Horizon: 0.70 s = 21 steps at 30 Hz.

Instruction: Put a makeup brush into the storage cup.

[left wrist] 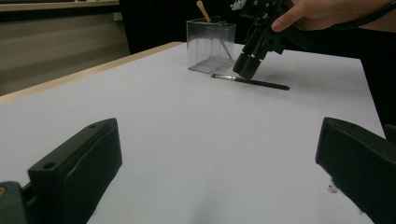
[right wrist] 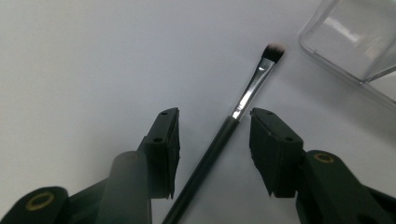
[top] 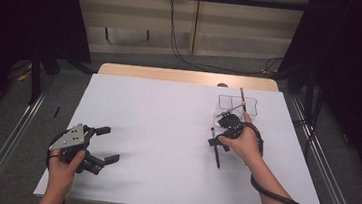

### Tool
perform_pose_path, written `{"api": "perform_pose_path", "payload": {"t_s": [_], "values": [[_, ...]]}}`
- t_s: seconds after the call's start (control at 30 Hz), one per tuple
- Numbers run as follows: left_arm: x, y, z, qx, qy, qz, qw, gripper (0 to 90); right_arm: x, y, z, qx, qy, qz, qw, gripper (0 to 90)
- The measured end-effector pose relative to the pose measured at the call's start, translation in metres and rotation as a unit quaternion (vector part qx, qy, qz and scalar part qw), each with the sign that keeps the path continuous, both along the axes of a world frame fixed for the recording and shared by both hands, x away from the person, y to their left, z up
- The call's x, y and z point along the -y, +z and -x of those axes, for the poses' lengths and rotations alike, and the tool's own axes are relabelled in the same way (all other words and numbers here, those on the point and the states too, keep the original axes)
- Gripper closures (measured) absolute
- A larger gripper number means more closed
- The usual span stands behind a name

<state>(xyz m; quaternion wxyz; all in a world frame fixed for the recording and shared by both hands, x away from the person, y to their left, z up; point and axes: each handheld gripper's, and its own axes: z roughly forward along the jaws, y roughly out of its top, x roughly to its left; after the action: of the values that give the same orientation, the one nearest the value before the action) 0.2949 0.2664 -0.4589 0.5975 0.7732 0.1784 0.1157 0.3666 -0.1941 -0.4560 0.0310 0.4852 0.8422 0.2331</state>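
A black-handled makeup brush (right wrist: 219, 140) with a silver ferrule and pale bristles lies flat on the white table (top: 156, 130), just in front of a clear plastic container (top: 239, 105). My right gripper (right wrist: 215, 121) points down over the brush (top: 216, 150); its jaws stand on either side of the handle with a gap on each side, so it is open. A wooden-handled brush (top: 242, 97) leans inside the container (left wrist: 210, 44). My left gripper (top: 109, 145) rests near the table's front left, open with nothing between its jaws.
A wooden strip (top: 186, 76) borders the table's far edge. Metal rails (top: 10, 136) run along the floor on both sides. The right gripper's cable (top: 270, 193) trails under the forearm to the front right.
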Motion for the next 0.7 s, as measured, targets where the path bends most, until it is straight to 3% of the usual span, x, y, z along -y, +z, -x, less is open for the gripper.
{"api": "perform_pose_path", "payload": {"t_s": [0.33,0.5,0.7], "values": [[-0.0013,-0.0011,-0.0006,-0.002,0.001,0.002,1.0,0.4,-0.0055,-0.0045,-0.0027,-0.013,0.011,0.026,0.9995,64.3],[-0.0015,-0.0014,-0.0008,-0.002,0.001,0.001,1.0,0.4,-0.0061,-0.0048,-0.0021,-0.004,0.012,0.043,0.999,73.0],[-0.0005,-0.0014,-0.0006,-0.003,0.0,0.001,1.0,0.4,-0.005,-0.0048,-0.0017,0.001,0.015,0.044,0.9989,76.6]]}}
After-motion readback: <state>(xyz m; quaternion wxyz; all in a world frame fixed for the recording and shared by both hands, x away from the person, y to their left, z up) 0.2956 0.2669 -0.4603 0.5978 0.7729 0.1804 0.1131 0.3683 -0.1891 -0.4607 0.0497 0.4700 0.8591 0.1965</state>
